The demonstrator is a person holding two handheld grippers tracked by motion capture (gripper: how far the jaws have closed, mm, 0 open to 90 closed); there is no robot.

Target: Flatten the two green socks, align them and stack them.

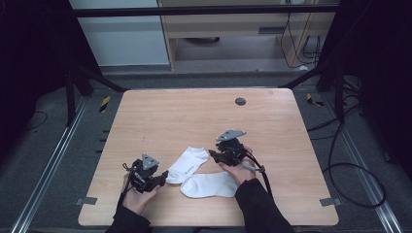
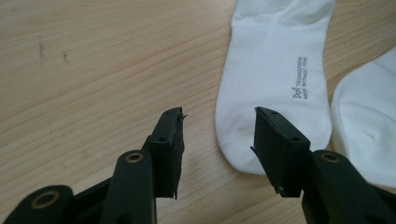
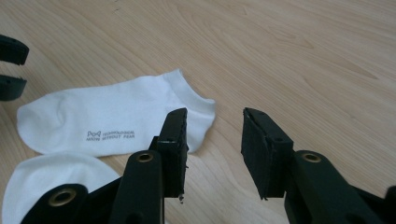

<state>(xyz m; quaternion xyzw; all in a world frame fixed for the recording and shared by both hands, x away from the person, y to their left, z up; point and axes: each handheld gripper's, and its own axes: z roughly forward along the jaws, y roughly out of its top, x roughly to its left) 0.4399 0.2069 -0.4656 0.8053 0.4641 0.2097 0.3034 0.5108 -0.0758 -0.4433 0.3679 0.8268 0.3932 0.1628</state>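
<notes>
Two white ankle socks lie on the wooden table [image 1: 160, 116]. The printed sock [image 1: 188, 164] [image 2: 271, 79] [image 3: 107, 119] lies flat, slanting up to the right. The plain sock [image 1: 210, 184] [image 2: 369, 126] [image 3: 56, 179] rests just in front of it, touching or slightly overlapping it. My left gripper [image 1: 163, 177] [image 2: 217, 112] stands open at the printed sock's toe, its pads not pressing on anything. My right gripper [image 1: 214, 155] [image 3: 215, 112] is open by that sock's cuff, with bare wood between its jaws. The left gripper's jaws [image 3: 9, 65] appear at the left edge of the right gripper view.
A small black round disc [image 1: 240, 101] sits near the table's far edge. Cables [image 1: 350, 165] trail on the floor at the right. Dark frame legs stand at both far corners.
</notes>
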